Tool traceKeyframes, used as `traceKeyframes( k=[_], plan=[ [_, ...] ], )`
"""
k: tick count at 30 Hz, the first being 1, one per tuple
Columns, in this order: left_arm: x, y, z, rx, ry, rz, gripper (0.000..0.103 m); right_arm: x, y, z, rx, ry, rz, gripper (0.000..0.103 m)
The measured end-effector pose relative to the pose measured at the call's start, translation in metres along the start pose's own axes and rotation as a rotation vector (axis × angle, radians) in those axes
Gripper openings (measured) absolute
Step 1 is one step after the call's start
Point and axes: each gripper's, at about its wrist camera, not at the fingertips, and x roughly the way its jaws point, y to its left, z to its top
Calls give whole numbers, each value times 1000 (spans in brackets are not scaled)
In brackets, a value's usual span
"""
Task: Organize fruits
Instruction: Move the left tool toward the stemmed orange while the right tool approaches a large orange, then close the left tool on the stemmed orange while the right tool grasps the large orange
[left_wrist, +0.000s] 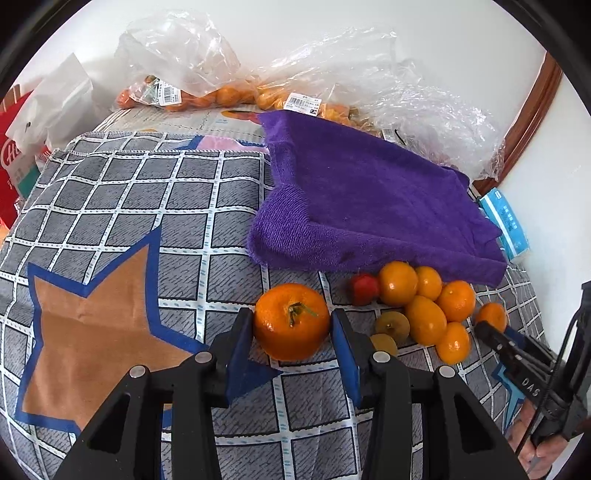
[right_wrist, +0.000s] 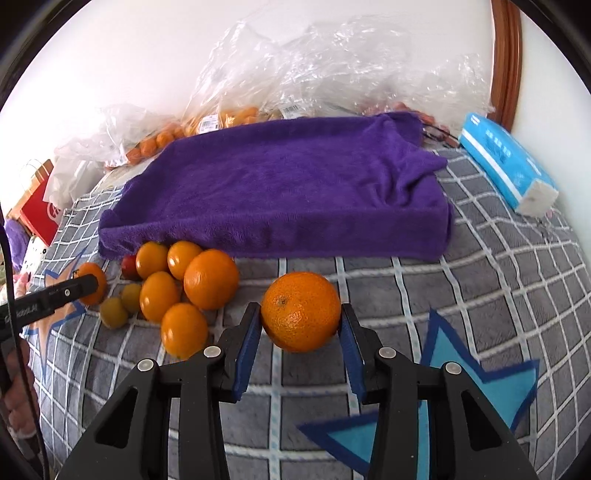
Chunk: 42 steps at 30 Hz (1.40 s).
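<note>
A stemmed tangerine (left_wrist: 284, 339) rests on the checked cloth (left_wrist: 147, 206), and my left gripper (left_wrist: 291, 317) is shut on it, a blue pad against each side. My right gripper (right_wrist: 300, 314) is likewise shut on a larger orange (right_wrist: 301, 295), its navel facing up. Between the two lies a heap of several small oranges (right_wrist: 177, 288), with a red fruit (right_wrist: 129, 266) and yellow-green ones (right_wrist: 114, 312). The heap (left_wrist: 424, 306) touches the front edge of a folded purple towel (left_wrist: 369, 195). One finger of the right gripper (left_wrist: 491, 328) shows beside a small orange (left_wrist: 491, 314).
Clear plastic bags (left_wrist: 207, 74) holding more oranges are piled against the white wall behind the towel. A blue tissue pack (right_wrist: 506, 166) lies at the towel's right end, near a brown wooden frame (right_wrist: 506, 55). A red box (left_wrist: 11, 166) stands at the far left.
</note>
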Motion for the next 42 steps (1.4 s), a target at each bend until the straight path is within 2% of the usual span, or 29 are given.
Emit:
traceKeyframes(
  k=[3, 5, 10, 15, 21, 27, 35, 42],
  plan=[
    [1, 3, -1, -17, -15, -14, 41, 7, -1, -4, 11, 18, -4, 42],
    [3, 3, -3, -18, -13, -20, 42, 8, -1, -4, 28, -1, -10, 42],
    [5, -1, -9, 4, -51, -2, 42, 10, 2, -5, 13, -22, -50, 42],
    [4, -6, -16, 40, -93, 21, 41, 11, -1, -6, 13, -22, -45, 42],
    [5, -1, -14, 29, -93, -33, 46, 13, 1, -6, -3, -18, -68, 43],
    [3, 5, -16, 1, -99, -98, 41, 13, 4, -8, -10, -20, -93, 43],
    [-2, 0, -17, 21, -124, -111, 40, 6, -8, -9, 40, -55, -45, 43],
    [-4, 1, -17, 12, -133, -96, 40, 5, -5, -9, 28, -59, -48, 43]
  ],
)
